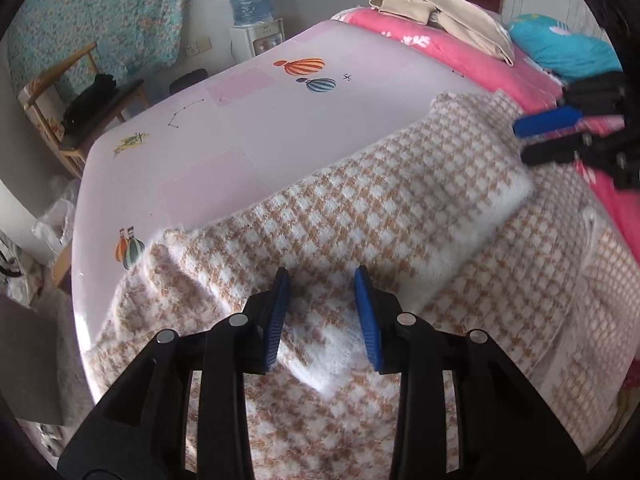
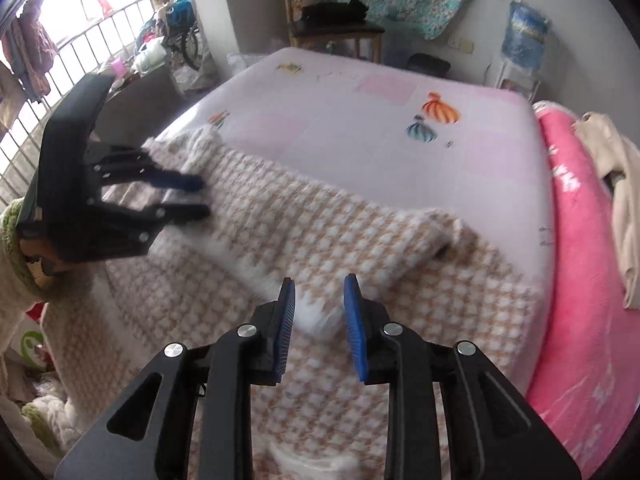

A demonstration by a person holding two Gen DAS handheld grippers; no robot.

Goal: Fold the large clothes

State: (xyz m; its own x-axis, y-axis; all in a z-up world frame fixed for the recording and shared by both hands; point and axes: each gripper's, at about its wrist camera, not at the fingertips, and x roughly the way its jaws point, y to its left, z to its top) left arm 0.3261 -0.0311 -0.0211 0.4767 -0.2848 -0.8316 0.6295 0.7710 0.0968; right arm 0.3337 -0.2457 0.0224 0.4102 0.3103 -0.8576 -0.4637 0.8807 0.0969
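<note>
While the left gripper (image 1: 322, 276) hung over the brown-and-white knitted garment (image 1: 360, 208), its fingers (image 1: 280, 304) stood apart and gripped nothing. That garment lay spread on the bed (image 1: 240, 120), one sleeve (image 2: 320, 236) folded across its body. At the right, the right gripper (image 2: 320, 284) stood narrowly open over white wool, not pressing it.
</note>
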